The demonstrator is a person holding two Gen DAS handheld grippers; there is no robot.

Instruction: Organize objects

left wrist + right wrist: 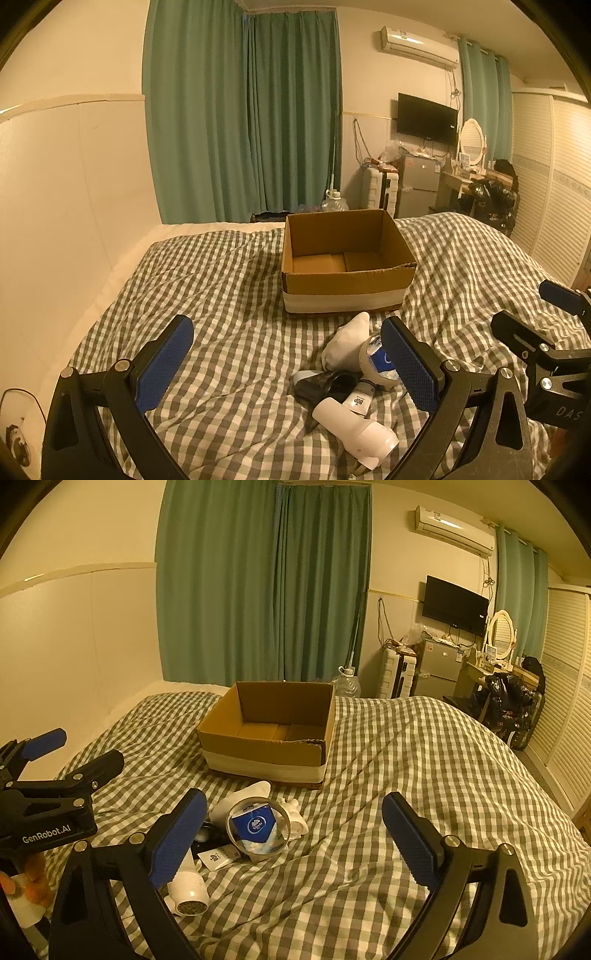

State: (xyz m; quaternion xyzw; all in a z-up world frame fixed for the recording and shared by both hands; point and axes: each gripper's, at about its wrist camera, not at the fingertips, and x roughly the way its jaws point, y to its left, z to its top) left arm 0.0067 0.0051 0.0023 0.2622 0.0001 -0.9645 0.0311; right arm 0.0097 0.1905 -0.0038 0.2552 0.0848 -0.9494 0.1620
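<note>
An open cardboard box stands on the checked bed, nothing inside it. In front of it lies a pile: a white hair dryer, a clear round tub with a blue packet, a white cloth, a small white tube and a dark object. My left gripper is open above the bed, left of the pile. My right gripper is open, hovering over the bed just right of the tub. Neither holds anything.
The checked bedspread covers the whole bed. A white wall runs along the left. Green curtains, a small fridge, a TV and a dressing table stand beyond the foot of the bed. White slatted doors are at the right.
</note>
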